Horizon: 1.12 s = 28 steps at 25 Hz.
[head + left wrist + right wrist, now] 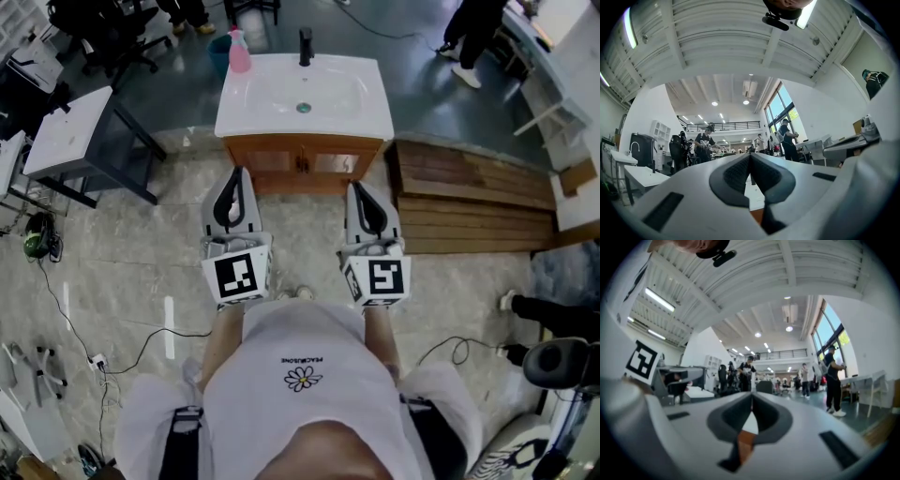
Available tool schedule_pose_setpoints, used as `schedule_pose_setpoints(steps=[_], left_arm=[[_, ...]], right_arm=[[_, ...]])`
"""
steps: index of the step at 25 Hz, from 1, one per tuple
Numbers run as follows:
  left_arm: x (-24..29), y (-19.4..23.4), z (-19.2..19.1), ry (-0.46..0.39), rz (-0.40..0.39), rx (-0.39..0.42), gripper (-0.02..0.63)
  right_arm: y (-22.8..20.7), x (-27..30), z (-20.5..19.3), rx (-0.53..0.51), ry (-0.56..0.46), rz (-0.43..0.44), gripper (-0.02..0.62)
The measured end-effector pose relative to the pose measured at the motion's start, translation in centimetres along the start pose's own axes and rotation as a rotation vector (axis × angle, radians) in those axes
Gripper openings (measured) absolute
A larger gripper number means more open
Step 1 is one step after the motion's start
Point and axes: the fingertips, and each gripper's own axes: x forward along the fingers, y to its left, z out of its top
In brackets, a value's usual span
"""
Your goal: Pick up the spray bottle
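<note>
The pink spray bottle [239, 52] stands upright on the back left corner of the white sink top [361, 117], left of the black faucet [305, 45]. My two grippers are held side by side in front of the wooden sink cabinet [302, 161], well short of the bottle. The left gripper [236, 172] points at the cabinet's left part, its jaws shut with nothing in them. The right gripper [357, 187] is shut and empty too. The closed jaw tips show in the left gripper view [750, 155] and the right gripper view [751, 395]; neither view shows the bottle.
A grey table [70, 131] stands to the left and a low wooden platform [469, 192] to the right of the sink. A blue bin [218, 54] sits behind the sink. Cables [122, 356] trail on the floor. A person [473, 37] stands far right.
</note>
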Motion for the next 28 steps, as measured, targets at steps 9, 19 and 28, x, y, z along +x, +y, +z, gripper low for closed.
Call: schedule_pose_setpoints(steps=[9, 19, 28], left_arm=[[-0.5, -1.6, -0.6, -0.013, 0.027, -0.042, 0.02], [3.8, -1.2, -0.4, -0.06, 0.004, -0.039, 0.02], [9.7, 0.8, -2.1, -0.077, -0.013, -0.046, 0.02]], right_arm=[[-1.2, -0.8, -2.0, -0.003, 0.045, 0.047, 0.029], [-3.5, 1.1, -1.3, 0.008, -0.025, 0.014, 0.031], [-5.3, 5.6, -1.9, 0.01, -0.037, -0.024, 0.031]])
